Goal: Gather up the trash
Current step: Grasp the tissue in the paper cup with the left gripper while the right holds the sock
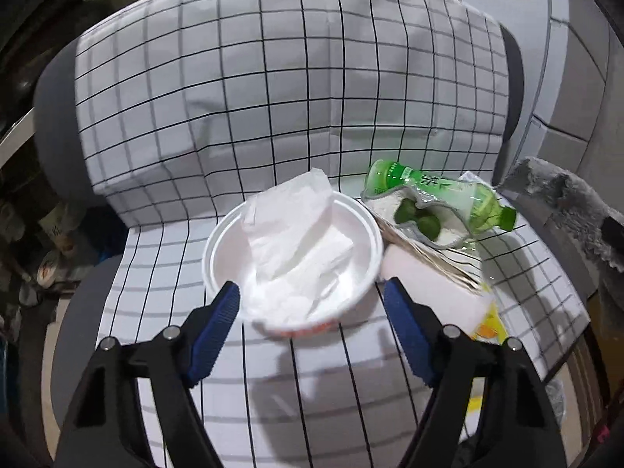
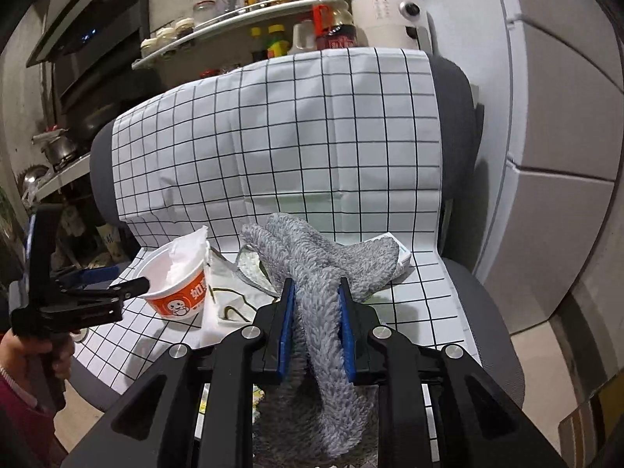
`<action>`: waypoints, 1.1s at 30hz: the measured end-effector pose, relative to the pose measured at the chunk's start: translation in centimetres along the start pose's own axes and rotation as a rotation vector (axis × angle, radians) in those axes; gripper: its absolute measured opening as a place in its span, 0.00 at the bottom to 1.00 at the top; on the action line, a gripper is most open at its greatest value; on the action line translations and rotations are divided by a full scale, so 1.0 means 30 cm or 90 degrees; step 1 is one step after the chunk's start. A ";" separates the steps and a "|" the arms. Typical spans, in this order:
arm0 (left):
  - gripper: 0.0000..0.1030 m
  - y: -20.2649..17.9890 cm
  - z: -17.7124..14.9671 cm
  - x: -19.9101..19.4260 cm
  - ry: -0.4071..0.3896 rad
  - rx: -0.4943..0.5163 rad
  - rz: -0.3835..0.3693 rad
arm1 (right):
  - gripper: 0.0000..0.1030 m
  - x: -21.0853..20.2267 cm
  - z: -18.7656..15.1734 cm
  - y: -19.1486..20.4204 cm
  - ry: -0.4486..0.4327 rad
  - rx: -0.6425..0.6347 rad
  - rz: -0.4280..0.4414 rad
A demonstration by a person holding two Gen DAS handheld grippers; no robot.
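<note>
Both views are evenly lit from above, bright on the checked cloth (image 1: 273,89), dim toward the dark corners. Soft shadows fall on the near cloth. The bowl (image 1: 218,241) glares white. Strong fisheye bending curves the grid lines; the edges are slightly blurred.

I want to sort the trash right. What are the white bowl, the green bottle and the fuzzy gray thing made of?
Bowl: probably foam or coated paper, smooth matte white inside, printed orange outside.
Green bottle: thin clear plastic, shiny and crushed.
Fuzzy gray cloth: soft, shaggy fabric, likely microfiber or chenille.
</note>
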State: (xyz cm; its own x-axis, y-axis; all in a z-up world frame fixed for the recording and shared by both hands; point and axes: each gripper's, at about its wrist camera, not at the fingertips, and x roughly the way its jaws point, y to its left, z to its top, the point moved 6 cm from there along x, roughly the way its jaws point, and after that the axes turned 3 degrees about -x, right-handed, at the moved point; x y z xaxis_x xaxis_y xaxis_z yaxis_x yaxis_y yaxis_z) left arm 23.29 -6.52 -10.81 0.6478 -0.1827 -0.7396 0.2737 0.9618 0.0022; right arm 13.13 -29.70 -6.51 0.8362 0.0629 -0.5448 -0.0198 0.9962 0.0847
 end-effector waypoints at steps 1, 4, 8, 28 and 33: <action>0.64 0.006 0.011 0.030 0.011 0.000 -0.003 | 0.22 0.008 -0.003 -0.003 0.003 0.001 0.001; 0.57 0.034 0.042 0.136 0.057 -0.012 -0.005 | 0.22 0.035 -0.008 -0.012 0.011 0.002 0.004; 0.57 0.021 0.059 0.265 0.104 0.009 -0.001 | 0.22 0.068 -0.012 -0.014 0.021 0.001 0.007; 0.14 0.110 0.162 0.088 0.008 0.001 -0.004 | 0.22 0.017 -0.021 0.064 0.010 -0.006 0.025; 0.67 0.100 0.148 0.213 0.067 0.063 0.028 | 0.22 0.025 -0.022 0.062 0.015 -0.005 0.023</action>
State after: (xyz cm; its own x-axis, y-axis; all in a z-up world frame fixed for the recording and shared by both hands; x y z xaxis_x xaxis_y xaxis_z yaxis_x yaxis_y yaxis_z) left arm 31.42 -5.72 -12.54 0.5842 -0.1138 -0.8036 0.3186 0.9428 0.0981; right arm 13.38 -27.76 -7.31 0.8217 0.1000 -0.5611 -0.0541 0.9937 0.0978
